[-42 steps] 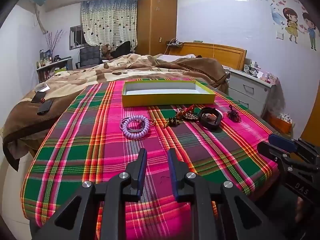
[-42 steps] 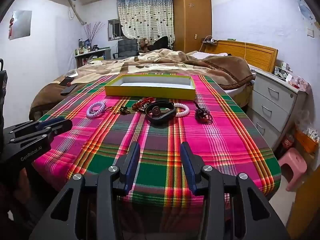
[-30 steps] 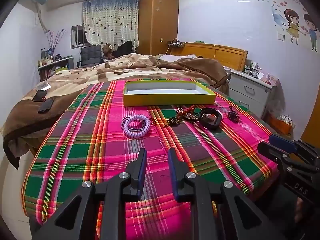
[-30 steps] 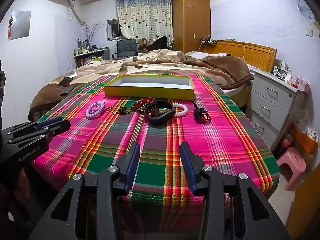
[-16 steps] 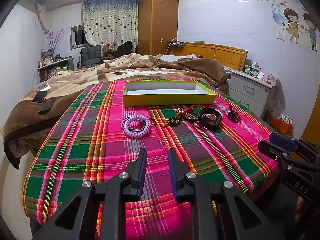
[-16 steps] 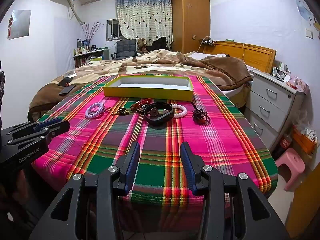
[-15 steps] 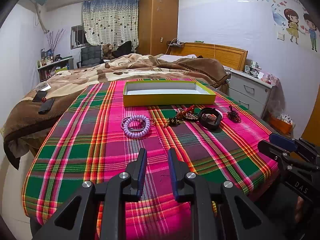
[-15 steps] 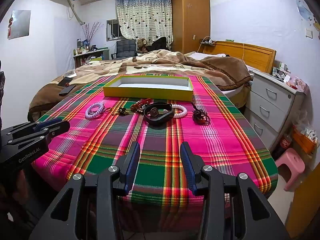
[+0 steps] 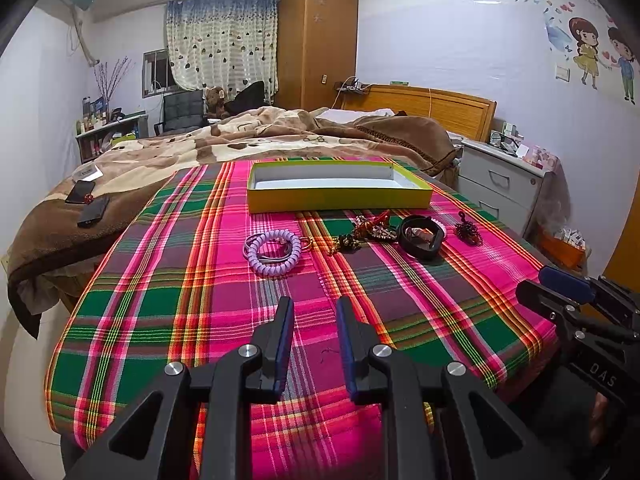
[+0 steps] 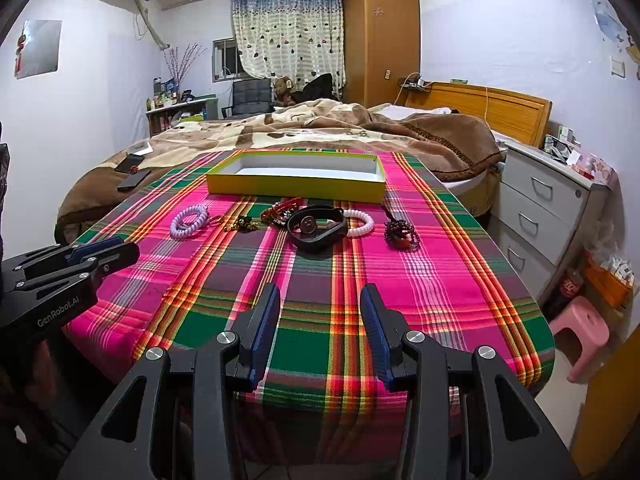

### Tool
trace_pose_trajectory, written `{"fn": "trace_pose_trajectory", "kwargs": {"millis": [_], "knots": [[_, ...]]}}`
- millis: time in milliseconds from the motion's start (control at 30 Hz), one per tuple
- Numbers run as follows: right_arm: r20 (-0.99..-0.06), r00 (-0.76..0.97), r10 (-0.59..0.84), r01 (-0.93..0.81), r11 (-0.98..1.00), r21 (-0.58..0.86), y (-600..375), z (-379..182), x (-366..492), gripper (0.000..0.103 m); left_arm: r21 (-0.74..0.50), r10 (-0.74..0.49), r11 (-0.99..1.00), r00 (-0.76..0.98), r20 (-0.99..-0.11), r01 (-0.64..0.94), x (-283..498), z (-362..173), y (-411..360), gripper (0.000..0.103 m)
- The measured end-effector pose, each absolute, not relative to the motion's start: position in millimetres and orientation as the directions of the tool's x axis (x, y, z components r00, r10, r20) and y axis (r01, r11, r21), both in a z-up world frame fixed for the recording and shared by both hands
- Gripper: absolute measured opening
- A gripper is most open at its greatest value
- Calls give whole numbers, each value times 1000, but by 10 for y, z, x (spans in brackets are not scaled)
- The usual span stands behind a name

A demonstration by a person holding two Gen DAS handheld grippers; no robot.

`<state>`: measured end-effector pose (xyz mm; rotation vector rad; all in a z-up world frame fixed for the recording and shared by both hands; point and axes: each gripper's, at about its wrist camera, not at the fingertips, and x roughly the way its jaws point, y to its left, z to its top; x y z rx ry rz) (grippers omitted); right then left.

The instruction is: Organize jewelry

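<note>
Jewelry row lay just before yellow box (image 10: 296, 184): lilac coil bracelet (image 9: 273, 247), black bracelet (image 10: 317, 227) (likely staged for sorting). Left gripper (image 9: 312, 324) and right gripper (image 10: 318, 316) hovered apart, empty.

Pale walls enclose a bed (image 10: 320, 128) with wooden headboard (image 10: 488, 114), tall wardrobe (image 10: 380, 40), curtained window (image 10: 280, 44) and grey drawers (image 10: 548, 204).

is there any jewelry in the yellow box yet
No, the yellow box shows only its bare white inside, while the purple coil bracelet and the other pieces lie on the plaid cloth in front of it.
</note>
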<state>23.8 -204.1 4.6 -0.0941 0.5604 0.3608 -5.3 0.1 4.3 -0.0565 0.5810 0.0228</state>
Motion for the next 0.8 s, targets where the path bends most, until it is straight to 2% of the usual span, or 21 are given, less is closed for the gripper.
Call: {"fn": "trace_pose_trajectory", "kwargs": {"millis": [800], "knots": [[-535, 787, 306, -358, 934, 7, -2005, 61, 224, 43, -45, 7, 998, 837, -547, -38, -59, 53, -1, 21]]}}
